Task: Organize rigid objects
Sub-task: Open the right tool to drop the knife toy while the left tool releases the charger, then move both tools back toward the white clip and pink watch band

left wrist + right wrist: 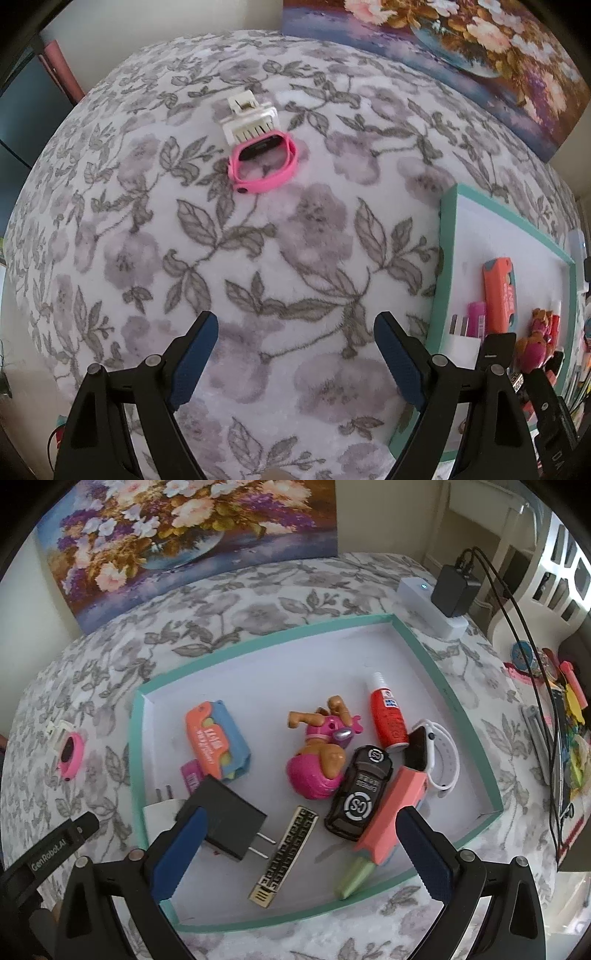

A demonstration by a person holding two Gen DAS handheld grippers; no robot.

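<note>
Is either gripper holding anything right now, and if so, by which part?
Nothing is held. The left gripper is open over bare cloth; the right gripper is open above the tray.

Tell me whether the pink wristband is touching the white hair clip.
Touching. In the left wrist view the pink wristband lies against the toothed edge of the white hair clip, overlapping it with no cloth visible between them.

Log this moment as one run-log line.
left gripper: open, empty | right gripper: open, over tray | pink band, white clip: outside tray
</note>
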